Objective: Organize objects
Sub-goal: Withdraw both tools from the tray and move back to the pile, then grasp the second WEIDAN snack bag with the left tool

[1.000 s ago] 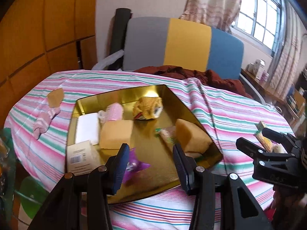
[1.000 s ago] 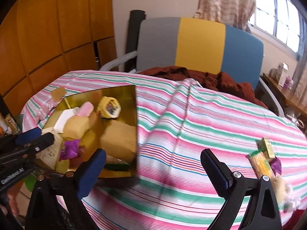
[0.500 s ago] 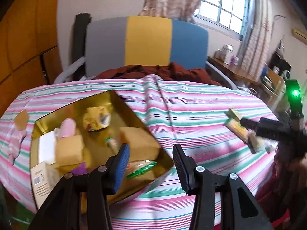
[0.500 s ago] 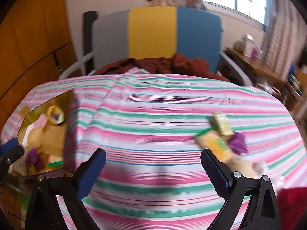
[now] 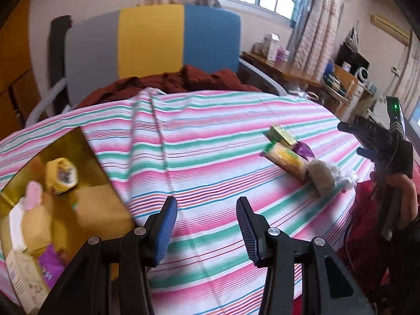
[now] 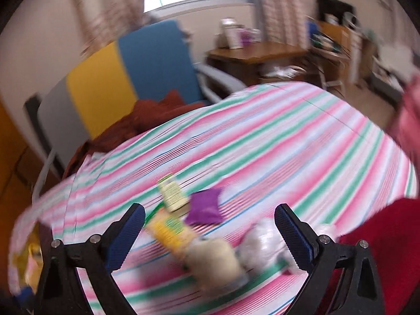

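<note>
Grippers (image 5: 206, 225) (image 6: 210, 232) agape, empty — snacks (image 6: 168, 229) beneath

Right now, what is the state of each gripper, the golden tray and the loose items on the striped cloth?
Left gripper: open, nothing between its jaws.
Right gripper: open wide, empty, above the loose items.
Golden metal tray: holds several packets and boxes.
Long yellow-green packet: lying on the striped tablecloth, outside the tray.
Small purple sachet: lying flat on the cloth.
Beige roll: lying beside the long packet.
</note>
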Tool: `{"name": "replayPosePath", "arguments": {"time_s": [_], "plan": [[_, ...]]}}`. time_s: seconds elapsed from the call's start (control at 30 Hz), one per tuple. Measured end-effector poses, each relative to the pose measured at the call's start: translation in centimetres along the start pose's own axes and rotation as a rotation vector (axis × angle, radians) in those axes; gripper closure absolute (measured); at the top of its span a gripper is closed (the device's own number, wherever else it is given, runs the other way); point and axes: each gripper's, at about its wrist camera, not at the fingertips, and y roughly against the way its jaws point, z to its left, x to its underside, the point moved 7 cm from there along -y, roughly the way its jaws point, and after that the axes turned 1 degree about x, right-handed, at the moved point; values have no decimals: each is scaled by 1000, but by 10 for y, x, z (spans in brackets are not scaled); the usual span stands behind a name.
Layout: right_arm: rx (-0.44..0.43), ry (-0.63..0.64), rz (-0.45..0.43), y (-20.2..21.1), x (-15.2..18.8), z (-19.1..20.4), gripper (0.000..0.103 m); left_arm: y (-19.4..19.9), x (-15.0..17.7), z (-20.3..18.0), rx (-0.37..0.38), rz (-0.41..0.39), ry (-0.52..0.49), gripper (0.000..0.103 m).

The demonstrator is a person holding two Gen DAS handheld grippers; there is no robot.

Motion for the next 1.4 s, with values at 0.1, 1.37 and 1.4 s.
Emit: {"name": "replayPosePath", "arguments": {"time_s": [0.1, 1.37, 1.4], "plan": [[-23, -136, 24, -7, -1, -25, 3, -20, -6, -16, 39, 39, -4, 56], [-217, -315, 39, -14, -2, -36, 0, -216, -66, -154, 100, 320, 65, 41], [-216, -313, 39, -14, -2, -36, 0, -215, -64, -157, 97, 315, 17, 40]]}}
